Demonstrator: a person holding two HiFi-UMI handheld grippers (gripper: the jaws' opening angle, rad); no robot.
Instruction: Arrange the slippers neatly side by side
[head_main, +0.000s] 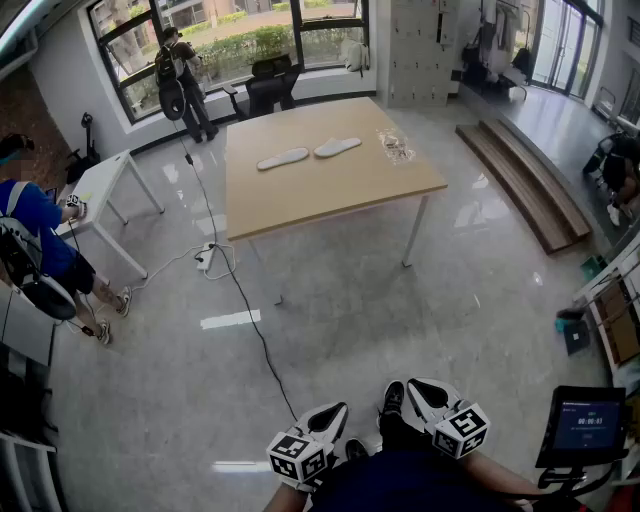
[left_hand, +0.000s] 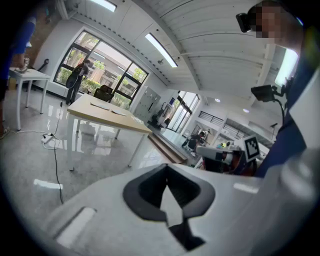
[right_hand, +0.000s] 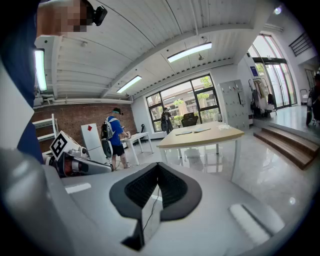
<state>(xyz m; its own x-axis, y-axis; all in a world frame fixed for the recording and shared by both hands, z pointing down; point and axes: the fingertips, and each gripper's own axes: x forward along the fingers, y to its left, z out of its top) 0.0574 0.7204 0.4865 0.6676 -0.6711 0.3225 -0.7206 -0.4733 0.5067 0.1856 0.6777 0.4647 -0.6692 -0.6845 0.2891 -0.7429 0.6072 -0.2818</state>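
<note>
Though shut and empty, left tool (head_main: 336, 411) and right tool (head_main: 418, 387) — slippers (head_main: 284, 158) well apart, on the table (head_main: 330, 200).

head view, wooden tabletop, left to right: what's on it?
first slipper → second slipper → crumpled clear plastic bag
</note>
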